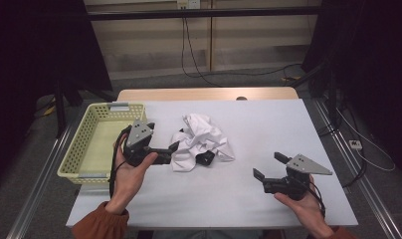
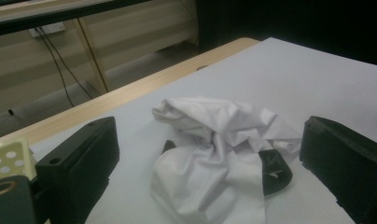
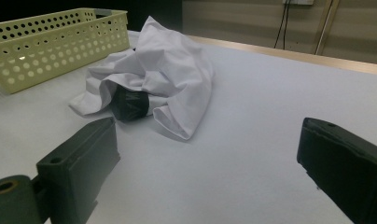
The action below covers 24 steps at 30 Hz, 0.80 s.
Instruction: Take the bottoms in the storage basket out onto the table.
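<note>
2 claws work over a white-covered desk (image 1: 268, 129). The left claw (image 1: 175, 148), held in a hand (image 1: 132, 172) beside a pale yellow basket (image 1: 97, 130), has its jaws spread right at the edge of a crumpled white shirt with black cuffs (image 1: 201, 139), which lies near the middle of the desk, not gripped. The right claw (image 1: 268, 166), also spread wide, is held in the other hand (image 1: 303, 206) well apart from the shirt, toward the near right of the desk.
</note>
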Each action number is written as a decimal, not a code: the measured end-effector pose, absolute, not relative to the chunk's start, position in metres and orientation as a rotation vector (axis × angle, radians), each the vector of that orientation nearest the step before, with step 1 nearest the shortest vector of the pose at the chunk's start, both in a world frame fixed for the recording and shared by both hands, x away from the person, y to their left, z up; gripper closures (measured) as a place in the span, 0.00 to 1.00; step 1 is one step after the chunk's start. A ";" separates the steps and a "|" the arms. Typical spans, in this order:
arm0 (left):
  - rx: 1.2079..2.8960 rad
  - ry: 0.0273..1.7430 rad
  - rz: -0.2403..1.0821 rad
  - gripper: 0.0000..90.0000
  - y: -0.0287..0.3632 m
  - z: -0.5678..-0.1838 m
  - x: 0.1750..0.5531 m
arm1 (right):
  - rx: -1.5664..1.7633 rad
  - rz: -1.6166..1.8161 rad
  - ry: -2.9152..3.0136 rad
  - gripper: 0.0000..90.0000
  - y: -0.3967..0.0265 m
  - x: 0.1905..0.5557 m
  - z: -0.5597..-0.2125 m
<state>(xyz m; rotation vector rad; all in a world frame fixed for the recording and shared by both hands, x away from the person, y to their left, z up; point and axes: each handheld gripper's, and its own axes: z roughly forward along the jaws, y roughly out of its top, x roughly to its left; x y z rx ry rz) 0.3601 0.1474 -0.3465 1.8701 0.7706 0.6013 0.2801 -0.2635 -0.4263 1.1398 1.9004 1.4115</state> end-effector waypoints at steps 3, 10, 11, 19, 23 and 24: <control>1.874 0.779 0.608 0.05 0.152 -0.348 0.358 | 1.140 1.412 1.901 0.06 -0.263 0.280 -0.426; 1.864 0.796 0.617 0.05 0.163 -0.348 0.354 | 1.141 1.409 1.903 0.06 -0.263 0.280 -0.426; 1.862 0.799 0.620 0.05 0.164 -0.349 0.353 | 1.142 1.409 1.902 0.06 -0.263 0.280 -0.426; 1.871 0.814 0.593 0.05 0.170 -0.353 0.340 | 1.139 1.409 1.904 0.06 -0.263 0.281 -0.427; 1.875 0.815 0.599 0.05 0.175 -0.356 0.332 | 1.142 1.409 1.904 0.06 -0.263 0.281 -0.427; 1.875 0.817 0.601 0.05 0.177 -0.357 0.331 | 1.142 1.409 1.904 0.06 -0.263 0.281 -0.427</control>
